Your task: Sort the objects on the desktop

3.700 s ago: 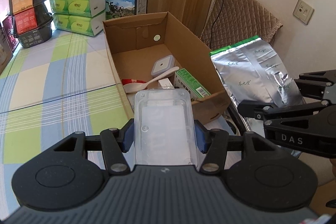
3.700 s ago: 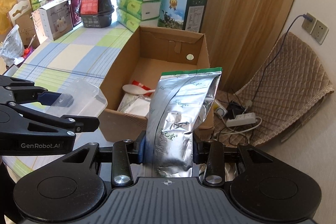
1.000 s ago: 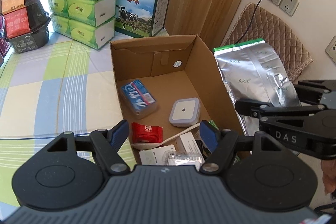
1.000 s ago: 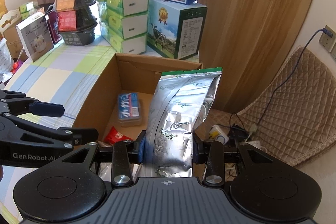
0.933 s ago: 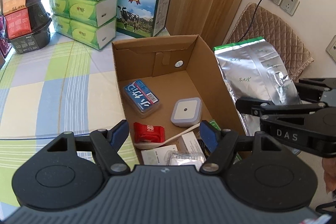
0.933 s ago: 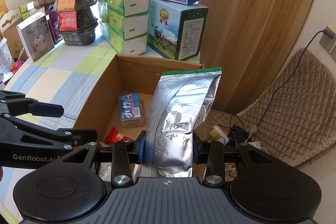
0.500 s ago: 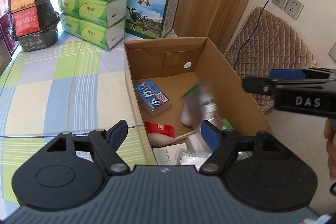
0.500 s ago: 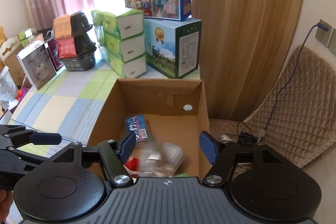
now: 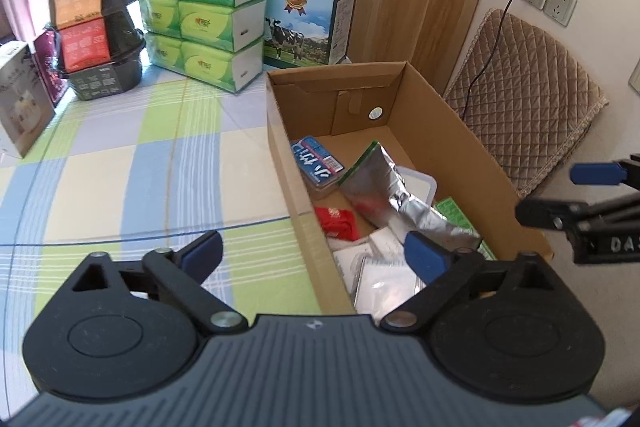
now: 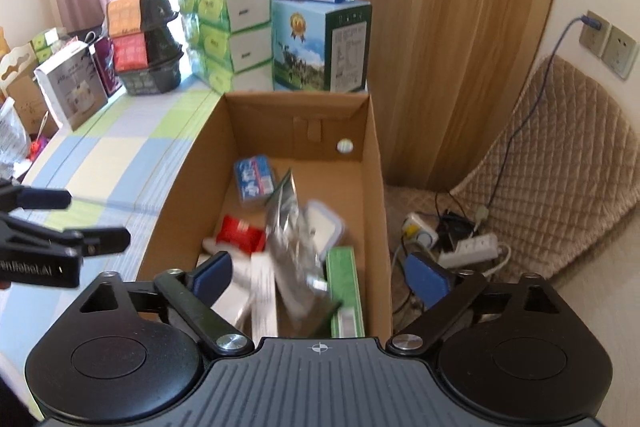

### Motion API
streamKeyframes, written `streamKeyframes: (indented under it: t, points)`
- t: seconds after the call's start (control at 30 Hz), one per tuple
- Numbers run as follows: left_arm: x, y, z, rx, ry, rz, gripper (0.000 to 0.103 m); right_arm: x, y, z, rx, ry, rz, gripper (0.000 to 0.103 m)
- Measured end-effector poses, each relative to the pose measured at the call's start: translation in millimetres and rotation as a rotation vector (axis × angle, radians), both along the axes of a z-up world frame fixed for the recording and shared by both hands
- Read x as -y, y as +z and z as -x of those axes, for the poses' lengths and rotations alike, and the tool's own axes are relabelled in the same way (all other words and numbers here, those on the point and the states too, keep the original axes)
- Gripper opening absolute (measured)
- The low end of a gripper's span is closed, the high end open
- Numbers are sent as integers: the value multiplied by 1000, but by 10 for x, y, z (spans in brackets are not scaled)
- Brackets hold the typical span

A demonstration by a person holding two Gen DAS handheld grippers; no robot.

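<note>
Brown cardboard box (image 9: 432,115), silver pouch (image 9: 384,195), blue/green/cream checked tablecloth (image 9: 120,167).

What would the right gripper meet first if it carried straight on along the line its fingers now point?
Probably the silver foil pouch lying on the other items in the cardboard box. The right gripper is open and aimed down into it, though depth is hard to judge.

Silver foil bag (image 10: 294,243) blurred inside open cardboard box (image 10: 372,211), below wide-spread empty fingers (image 10: 426,277).
</note>
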State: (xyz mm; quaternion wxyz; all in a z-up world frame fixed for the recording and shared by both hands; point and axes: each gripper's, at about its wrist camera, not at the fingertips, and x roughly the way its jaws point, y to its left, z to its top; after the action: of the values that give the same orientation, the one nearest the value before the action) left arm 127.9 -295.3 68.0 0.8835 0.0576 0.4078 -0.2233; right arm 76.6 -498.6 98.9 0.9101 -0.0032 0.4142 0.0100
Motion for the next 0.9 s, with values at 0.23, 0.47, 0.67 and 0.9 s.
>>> streamKeyframes:
  t: [0.23,0.47,0.67,0.9]
  points:
    - [-176,-5,411,-1,34,16,102,-71,-11,506,-19,-31,-42,101]
    - [-373,-27,795,-22,81,38,102,-186,-22,991,-10,-84,-39,101]
    - [-525,-1,1085,-33,70,58,102,-226,-98,1370,-5,-155,-108,101]
    - [-597,40,1343,-38,66,45,102,-303,-145,1688,1,-237,-157,101]
